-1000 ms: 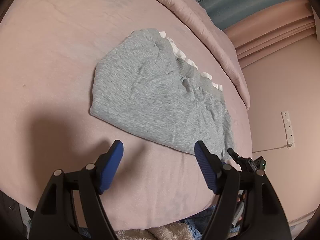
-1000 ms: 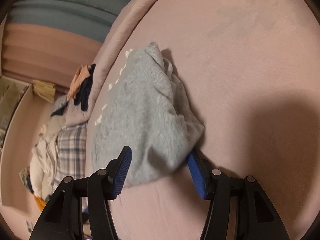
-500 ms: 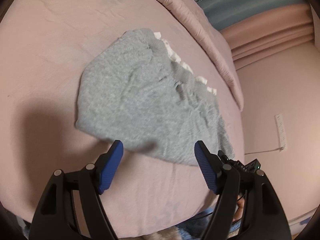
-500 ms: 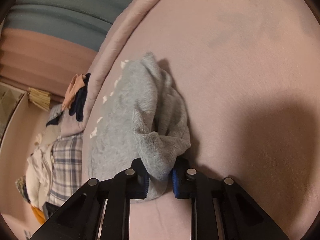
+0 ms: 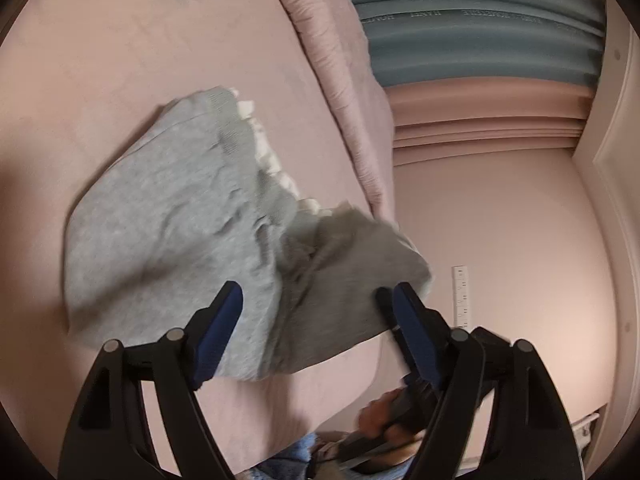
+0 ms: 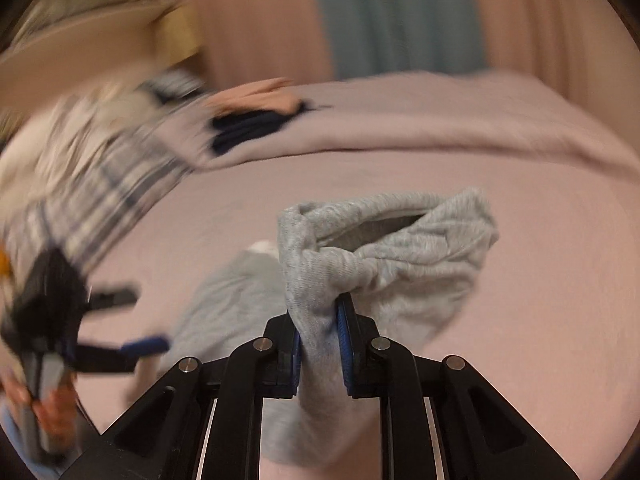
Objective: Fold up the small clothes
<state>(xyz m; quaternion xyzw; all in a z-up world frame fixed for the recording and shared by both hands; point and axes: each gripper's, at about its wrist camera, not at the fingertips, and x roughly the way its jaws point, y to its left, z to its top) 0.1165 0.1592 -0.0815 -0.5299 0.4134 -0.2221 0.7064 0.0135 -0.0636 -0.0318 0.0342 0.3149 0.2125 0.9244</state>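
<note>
Spreading across both views is the pink bed. On it lies the grey garment, its long axis running from upper left to lower right in the left view, white trim along its upper right edge, the lower right corner lifted. The right gripper is clamped on that bunched corner. The left gripper has its jaws apart and opening, nothing pinched, the cloth lying beyond them.
</note>
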